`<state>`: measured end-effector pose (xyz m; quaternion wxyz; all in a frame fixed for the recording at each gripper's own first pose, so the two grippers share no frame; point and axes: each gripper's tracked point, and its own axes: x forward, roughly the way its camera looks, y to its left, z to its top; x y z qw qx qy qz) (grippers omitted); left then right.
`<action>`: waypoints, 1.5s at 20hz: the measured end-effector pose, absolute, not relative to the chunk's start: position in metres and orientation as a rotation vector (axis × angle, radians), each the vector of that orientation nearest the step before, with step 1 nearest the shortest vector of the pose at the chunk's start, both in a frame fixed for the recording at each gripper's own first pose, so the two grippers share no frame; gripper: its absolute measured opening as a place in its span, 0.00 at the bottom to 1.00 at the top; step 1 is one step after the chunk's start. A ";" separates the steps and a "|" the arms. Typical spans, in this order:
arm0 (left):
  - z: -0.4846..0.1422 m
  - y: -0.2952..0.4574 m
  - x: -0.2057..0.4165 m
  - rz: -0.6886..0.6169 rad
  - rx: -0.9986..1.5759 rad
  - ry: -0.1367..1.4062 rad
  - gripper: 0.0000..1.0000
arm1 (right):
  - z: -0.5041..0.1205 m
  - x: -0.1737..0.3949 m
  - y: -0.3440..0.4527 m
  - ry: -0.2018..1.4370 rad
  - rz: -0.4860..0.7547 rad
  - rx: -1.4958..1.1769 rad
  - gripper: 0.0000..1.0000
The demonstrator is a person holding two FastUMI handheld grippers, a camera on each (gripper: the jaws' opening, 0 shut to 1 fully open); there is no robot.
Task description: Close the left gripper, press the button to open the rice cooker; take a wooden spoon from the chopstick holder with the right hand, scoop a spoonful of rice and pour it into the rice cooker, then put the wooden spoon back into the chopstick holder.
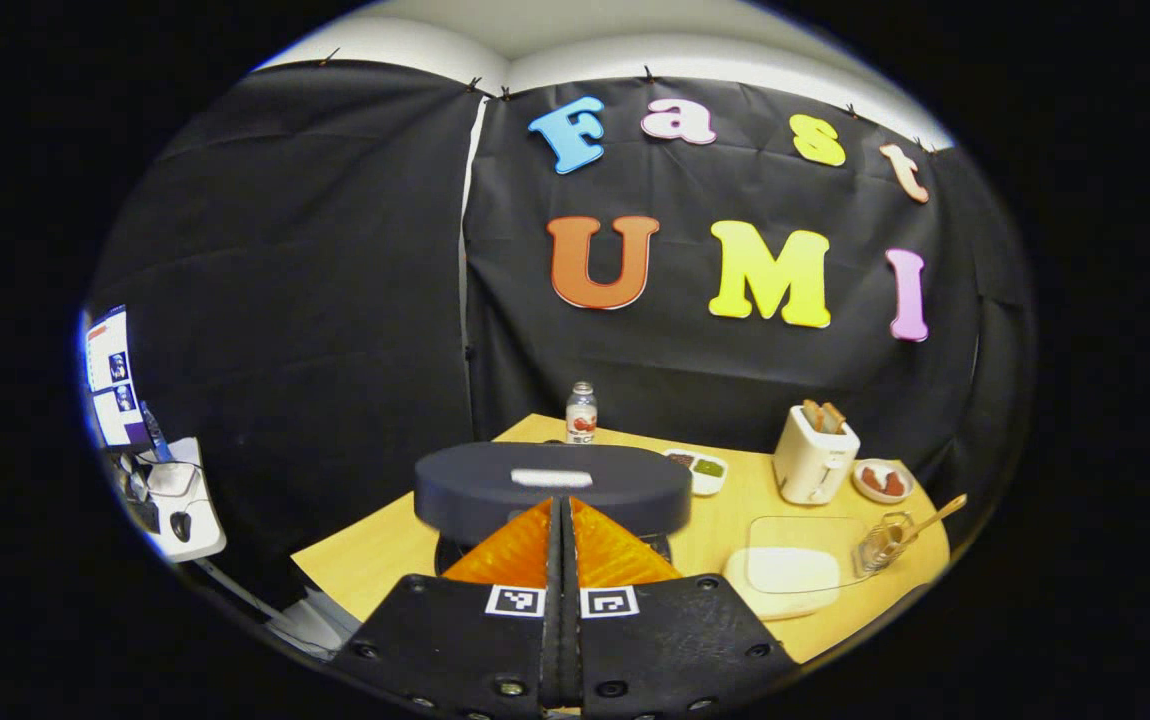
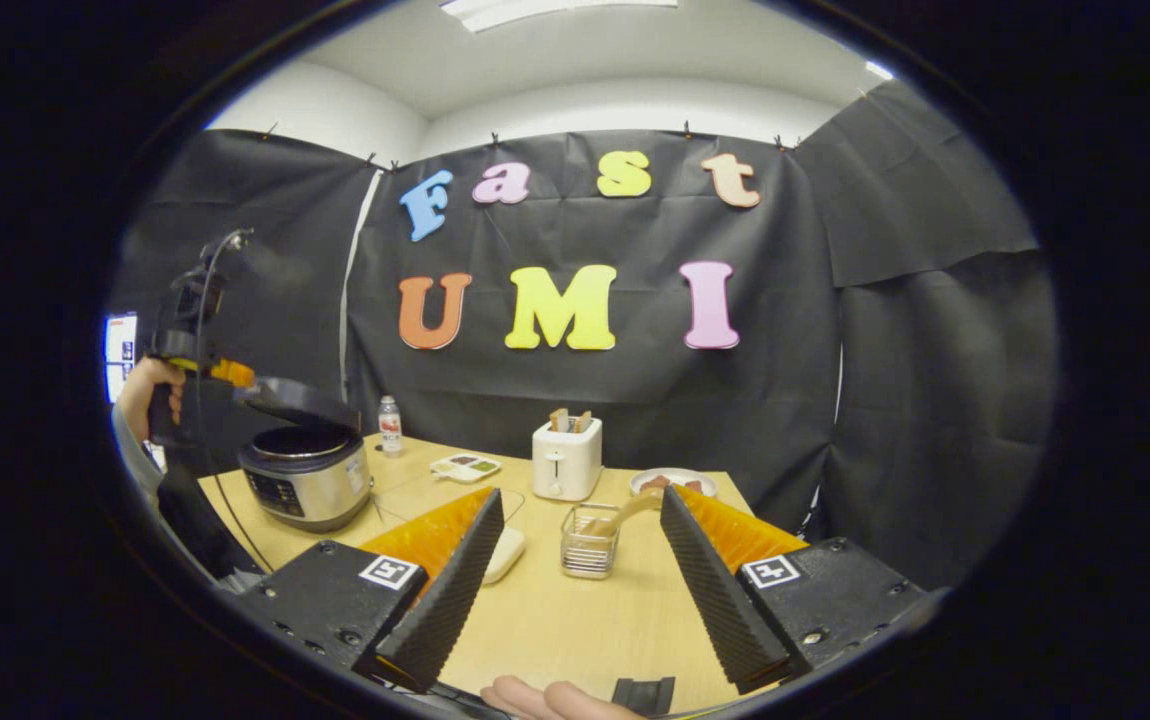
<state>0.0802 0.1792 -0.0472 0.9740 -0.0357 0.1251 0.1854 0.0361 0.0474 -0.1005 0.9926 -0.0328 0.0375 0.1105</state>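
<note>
My left gripper (image 1: 562, 503) is shut with nothing between its fingers, and its tips are at the near edge of the rice cooker's dark lid (image 1: 552, 485). In the right gripper view the silver rice cooker (image 2: 305, 482) stands at the table's left with its lid (image 2: 297, 400) lifted. There a hand holds the left gripper (image 2: 222, 372) against the lid's edge. My right gripper (image 2: 582, 493) is open above the table, with the wire chopstick holder (image 2: 587, 542) just beyond its tips. The wooden spoon (image 2: 627, 508) leans in that holder. The holder (image 1: 883, 545), the spoon (image 1: 927, 521) and a clear rice box (image 1: 795, 570) lie right of the cooker.
A white toaster (image 2: 565, 457) with toast stands at the back. A plate of food (image 2: 676, 479) is right of it, and a sauce dish (image 2: 465, 465) and a small bottle (image 2: 390, 424) are to its left. The rice box (image 2: 507, 551) is partly hidden behind my right gripper's left finger.
</note>
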 end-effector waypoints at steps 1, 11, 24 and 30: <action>-0.035 0.177 0.073 0.367 -0.068 0.219 0.00 | -0.101 0.034 0.048 0.074 0.217 -0.064 1.00; -0.019 0.117 0.008 0.276 -0.011 0.129 0.00 | -0.119 0.038 0.041 0.088 0.143 0.021 1.00; -0.043 0.073 -0.043 0.213 0.021 0.041 0.98 | -0.202 0.166 0.031 0.205 0.038 0.060 1.00; -0.036 0.073 -0.057 0.190 0.024 -0.014 0.98 | -0.225 0.223 0.045 0.230 0.111 0.227 0.97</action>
